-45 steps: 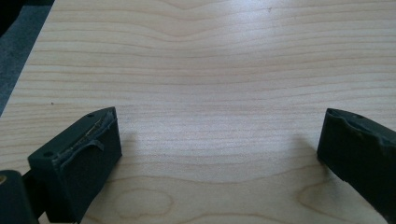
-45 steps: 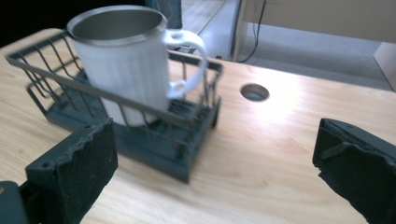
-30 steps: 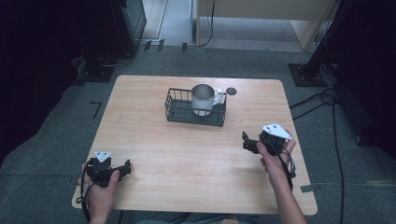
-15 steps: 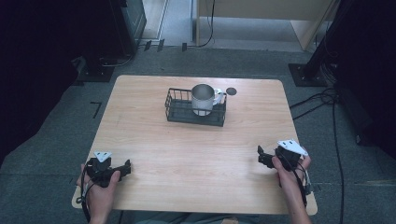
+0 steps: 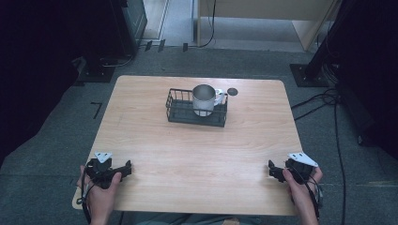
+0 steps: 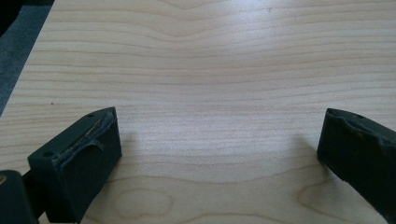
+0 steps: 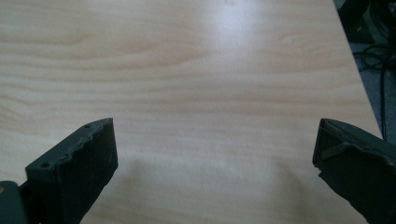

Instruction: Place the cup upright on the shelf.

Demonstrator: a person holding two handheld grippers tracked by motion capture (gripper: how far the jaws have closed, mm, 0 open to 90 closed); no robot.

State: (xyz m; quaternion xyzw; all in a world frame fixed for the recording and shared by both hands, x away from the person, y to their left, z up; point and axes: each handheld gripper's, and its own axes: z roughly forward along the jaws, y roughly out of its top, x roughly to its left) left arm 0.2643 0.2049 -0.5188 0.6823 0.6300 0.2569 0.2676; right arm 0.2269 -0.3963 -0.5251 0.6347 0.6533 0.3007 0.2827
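Since the earlier frames the right gripper point(image 5: 273, 170) has drawn back from the middle right of the light wooden table point(image 5: 187, 154) to its near right corner, while the left gripper point(image 5: 126, 168) has kept its place at the near left corner and the cup and basket have not shifted

Nothing is held or touched by either tool; the nearest things are a shiny metal cup with a white handle point(image 5: 204, 98) and the black wire basket point(image 5: 178, 108) that carries it. That cup stands upright in the right half of the basket, and the basket sits close to the far edge of the table, about midway along it, well apart from both grippers. Just beside the basket's far right corner lies a small dark round disc point(image 5: 232, 91), flat on the wood.

At the near left corner the left gripper rests low over the table in the person's left hand point(image 5: 101, 190), its jaws pointing toward the right edge. Its own view shows the two black jaws spread wide with bare wood grain between them. At the near right corner the right gripper sits in the person's right hand point(image 5: 300, 187), jaws pointing toward the left edge; its view shows the jaws wide apart too, with bare table between them
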